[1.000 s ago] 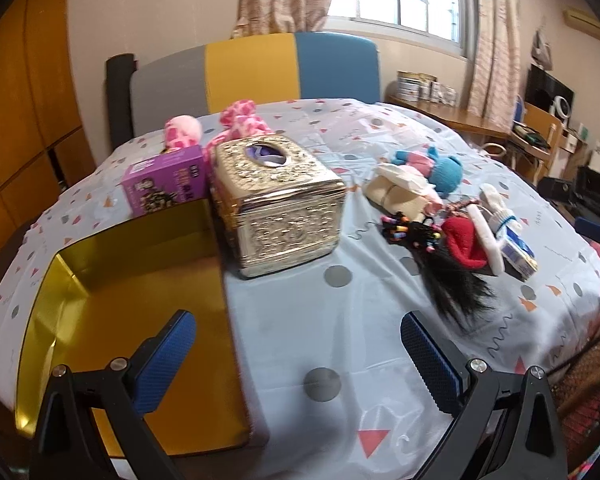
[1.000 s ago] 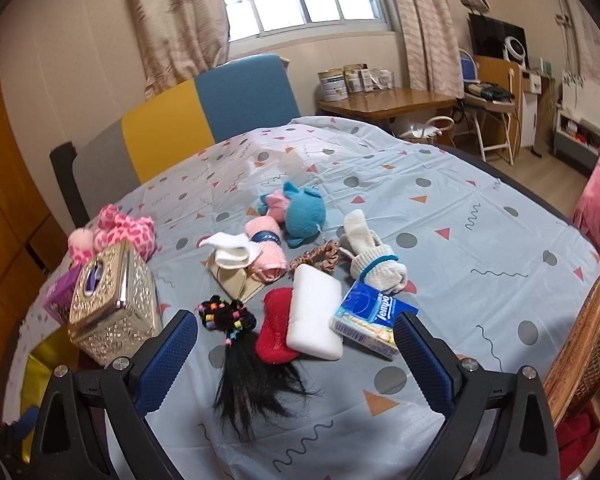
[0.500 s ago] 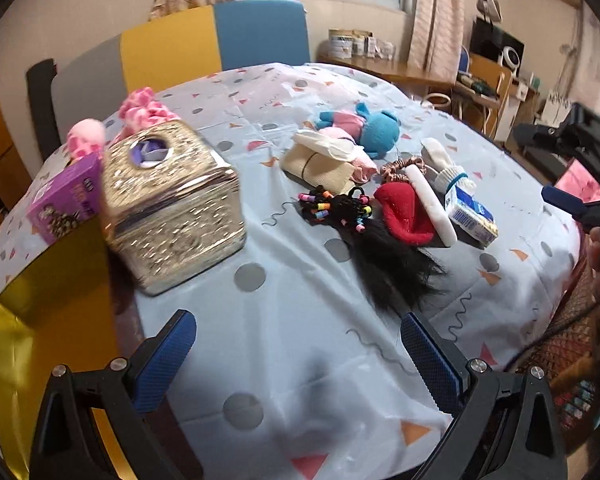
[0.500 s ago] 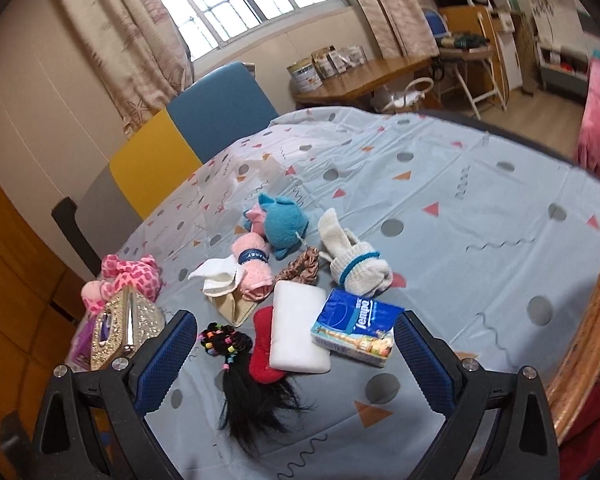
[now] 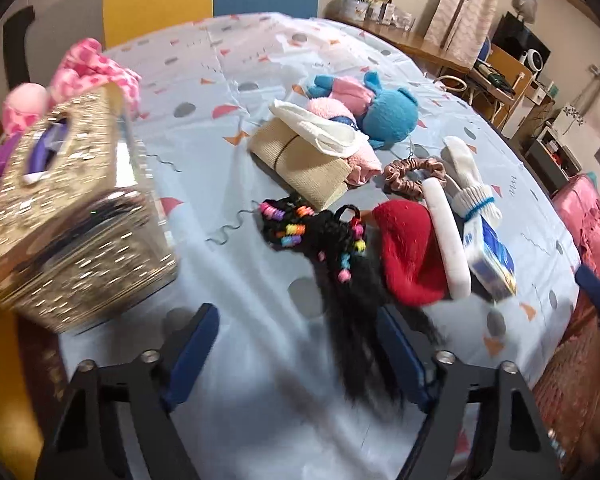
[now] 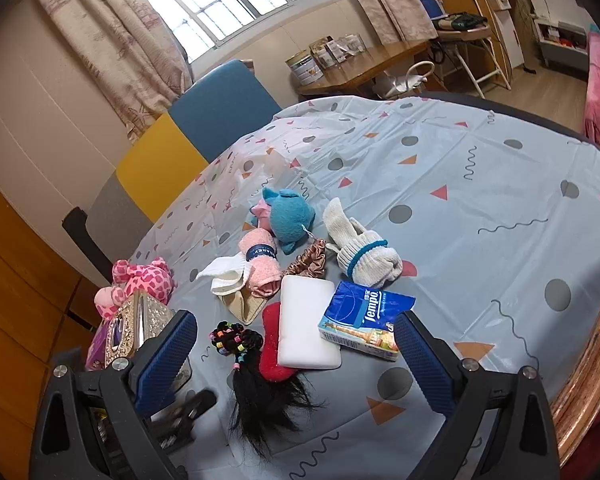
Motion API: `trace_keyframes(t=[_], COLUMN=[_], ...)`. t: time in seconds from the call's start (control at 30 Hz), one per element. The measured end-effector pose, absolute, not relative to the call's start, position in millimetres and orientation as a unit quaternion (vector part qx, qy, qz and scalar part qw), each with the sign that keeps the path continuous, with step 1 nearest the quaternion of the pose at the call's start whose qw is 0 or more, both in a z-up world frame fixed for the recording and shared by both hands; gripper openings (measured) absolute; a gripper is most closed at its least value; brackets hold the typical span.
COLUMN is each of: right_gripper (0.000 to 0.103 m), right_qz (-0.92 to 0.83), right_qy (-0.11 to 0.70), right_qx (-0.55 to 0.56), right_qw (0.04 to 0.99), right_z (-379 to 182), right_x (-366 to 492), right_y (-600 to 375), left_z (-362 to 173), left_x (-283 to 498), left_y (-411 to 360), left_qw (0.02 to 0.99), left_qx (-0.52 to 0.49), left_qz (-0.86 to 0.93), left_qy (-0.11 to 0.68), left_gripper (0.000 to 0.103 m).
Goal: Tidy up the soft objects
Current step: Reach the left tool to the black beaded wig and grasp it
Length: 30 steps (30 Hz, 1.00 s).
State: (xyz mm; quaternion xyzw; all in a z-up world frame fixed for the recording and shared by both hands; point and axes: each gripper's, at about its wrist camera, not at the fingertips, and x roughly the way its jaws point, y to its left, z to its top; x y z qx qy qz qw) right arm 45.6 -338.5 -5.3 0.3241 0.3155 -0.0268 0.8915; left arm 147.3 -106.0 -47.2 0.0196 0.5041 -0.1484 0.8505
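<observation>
Soft things lie in a cluster on the table: a black hairpiece with coloured beads (image 5: 340,272) (image 6: 256,380), a red cloth (image 5: 408,252), a white sponge (image 6: 306,328), a blue plush (image 5: 384,112) (image 6: 290,216), a rolled pink towel (image 6: 260,264), white socks (image 6: 360,252) and a brown scrunchie (image 5: 414,174). My left gripper (image 5: 300,352) is open, low over the hairpiece's loose ends. My right gripper (image 6: 296,356) is open, above the hairpiece and sponge.
A gold tissue box (image 5: 72,216) stands at the left, with a pink plush (image 5: 96,72) and purple box behind it. A blue tissue pack (image 6: 364,320) lies by the sponge. The patterned tablecloth (image 6: 480,200) covers the table. A chair (image 6: 188,140) stands behind.
My left gripper has swung right from the yellow tray and tissue box toward the hairpiece and come closer to it. My right gripper has tilted and shifted slightly over the cluster.
</observation>
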Motion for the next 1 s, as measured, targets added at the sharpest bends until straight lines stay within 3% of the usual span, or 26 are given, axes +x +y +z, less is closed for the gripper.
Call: trace_keyframes(t=[0.23,0.37,0.4,0.43,0.5,0.57,0.77,0.87,1.0], right_gripper=[0.101,0.101,0.101,0.101,0.101,0.101,0.094,0.086,0.086], right_qz=[-0.018,-0.016,-0.015,-0.015,-0.014,-0.013,-0.008,-0.009,-0.004], right_qy=[0.318,0.32,0.321,0.323,0.327,0.332,0.362,0.383,0.413], right_qx=[0.33,0.334,0.335,0.337,0.338,0.336,0.324,0.317,0.299], right_qw=[0.889,0.886,0.886,0.884,0.883,0.881,0.874,0.868,0.86], right_z=[-7,-9,-9,-10,-11,-11,-15,-19,-23], right_x=[46,47,47,48,49,50,57,62,71], right_y=[-339,-340,-340,-340,-340,-339,-335,-333,-327], left_z=[-71,-84,-85,-85,-84,-83,-54,-21,32], left_x=[185,202,205,207,212,219,219,216,227], left_y=[-132,-140,-143,-146,-149,-149,-133,-122,-96], left_qw=[0.832,0.821,0.823,0.825,0.828,0.826,0.837,0.853,0.882], left_qx=[0.016,0.01,0.015,0.022,0.029,0.03,0.014,0.017,0.014], left_qz=[-0.144,-0.144,-0.144,-0.142,-0.144,-0.147,-0.165,-0.175,-0.164], left_qy=[0.536,0.553,0.55,0.546,0.542,0.544,0.522,0.491,0.441], left_gripper=[0.06,0.056,0.05,0.032,0.027,0.013,0.013,0.013,0.013])
